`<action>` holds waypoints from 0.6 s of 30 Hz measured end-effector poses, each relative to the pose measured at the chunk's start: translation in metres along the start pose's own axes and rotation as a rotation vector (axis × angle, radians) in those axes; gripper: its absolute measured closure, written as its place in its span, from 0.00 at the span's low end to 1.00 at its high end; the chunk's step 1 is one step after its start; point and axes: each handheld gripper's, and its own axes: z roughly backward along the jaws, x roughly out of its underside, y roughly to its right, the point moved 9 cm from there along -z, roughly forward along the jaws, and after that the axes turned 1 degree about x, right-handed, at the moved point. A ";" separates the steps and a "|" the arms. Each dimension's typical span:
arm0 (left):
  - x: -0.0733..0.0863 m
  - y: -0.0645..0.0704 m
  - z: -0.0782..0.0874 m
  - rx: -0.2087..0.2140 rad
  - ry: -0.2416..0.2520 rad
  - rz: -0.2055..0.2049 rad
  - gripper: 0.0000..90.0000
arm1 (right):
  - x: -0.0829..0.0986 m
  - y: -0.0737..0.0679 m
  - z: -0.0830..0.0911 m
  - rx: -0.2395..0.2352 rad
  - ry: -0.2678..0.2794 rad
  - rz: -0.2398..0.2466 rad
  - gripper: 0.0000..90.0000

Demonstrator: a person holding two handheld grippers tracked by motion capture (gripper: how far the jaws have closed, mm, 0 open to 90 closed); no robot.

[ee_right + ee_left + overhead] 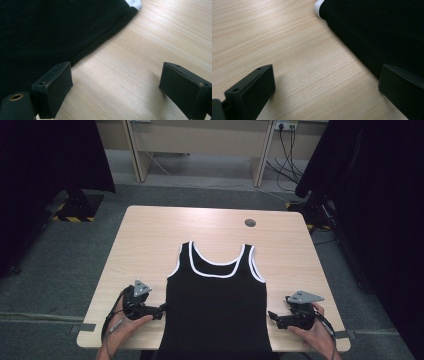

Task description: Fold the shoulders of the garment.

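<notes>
Left gripper (162, 310) low over the table (150, 235), held in the left hand (125, 322) at the near left, jaws spread wide and holding nothing. Pointed inward at the left side seam of the black tank top (216, 310); tips just beside that seam in the high view. Seen from the left gripper view: bare wood (287, 50) between the two jaws, one jaw over the wood, the other at the edge of the dark cloth (382, 35) (touching or just above, impossible to tell). White trim (319, 7) of an armhole at the top of that view.

Right gripper (272, 316) mirrored at the near right, in the right hand (315, 332), jaws likewise wide apart and empty. Aimed at the right side seam, tips just beside it. From the right gripper view: one jaw at the hem-like folded edge of the black fabric (50, 30), the other well out over pale wood (140, 62); a scrap of white trim (136, 4) at the top.

Tank top laid flat and face up in the middle of the table, straps and white-edged neckline toward the far side, lower part running over the near edge. Small round dark grommet (250, 223) in the tabletop beyond the right strap, well apart from the garment.
</notes>
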 end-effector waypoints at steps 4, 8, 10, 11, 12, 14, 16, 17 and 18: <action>0.000 0.000 0.000 -0.001 0.000 0.000 0.00 | 0.000 0.000 0.000 -0.002 0.000 0.002 0.13; 0.000 0.000 0.000 -0.002 -0.001 0.001 0.00 | 0.000 0.000 0.000 -0.003 0.000 0.002 0.13; 0.000 0.000 0.000 0.000 -0.001 0.003 0.00 | 0.000 0.000 0.000 -0.002 0.000 0.003 0.13; 0.000 0.000 0.000 0.001 0.000 0.005 0.00 | 0.000 0.000 0.000 -0.003 0.000 0.004 0.13; 0.000 0.000 0.000 0.001 -0.002 0.003 0.00 | 0.000 0.000 0.000 -0.003 0.000 0.003 0.13; 0.000 0.000 0.001 0.007 0.001 0.005 0.00 | 0.000 0.000 0.000 -0.002 0.000 0.003 0.13; 0.000 0.000 0.001 0.012 0.003 0.008 0.00 | 0.000 0.000 0.000 -0.003 0.001 0.004 0.13; -0.001 0.000 0.001 0.020 0.007 0.010 0.00 | 0.000 0.000 0.000 -0.003 0.000 0.004 0.13; -0.002 0.000 0.001 0.034 0.015 0.011 0.01 | 0.000 0.000 0.000 -0.003 0.001 0.005 0.13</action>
